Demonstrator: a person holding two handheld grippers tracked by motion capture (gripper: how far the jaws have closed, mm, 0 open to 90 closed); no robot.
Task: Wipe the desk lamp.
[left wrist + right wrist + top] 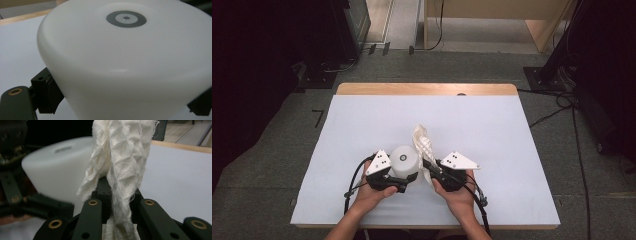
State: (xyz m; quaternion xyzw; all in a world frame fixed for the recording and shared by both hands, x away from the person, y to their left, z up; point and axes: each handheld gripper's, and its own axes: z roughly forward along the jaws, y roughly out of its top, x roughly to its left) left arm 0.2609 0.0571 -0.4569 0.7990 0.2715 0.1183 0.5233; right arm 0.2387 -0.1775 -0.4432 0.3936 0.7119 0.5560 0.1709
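Pinching a white waffle-weave cloth [120,167] between its closed jaws, the right gripper [428,165] is holding the fabric so that it is standing up above the jaws in a bunched, twisted column; in the right gripper view the cloth is running down between the two black jaws and fanning out above them. In the high view the cloth [423,142] is rising just beside the right flank of a white rounded container [405,161], touching or nearly touching it.

The left gripper [404,181] is clasping that container across its lower body, one jaw pressing at each side; in the left gripper view the white container [130,65] is sitting between the jaws, a grey ring mark showing on its upward face. The container is sitting near the front middle of the white table cover [492,135], between the two grippers. The person's hands are gripping both tools from the near edge, and black cables are trailing down from each gripper.
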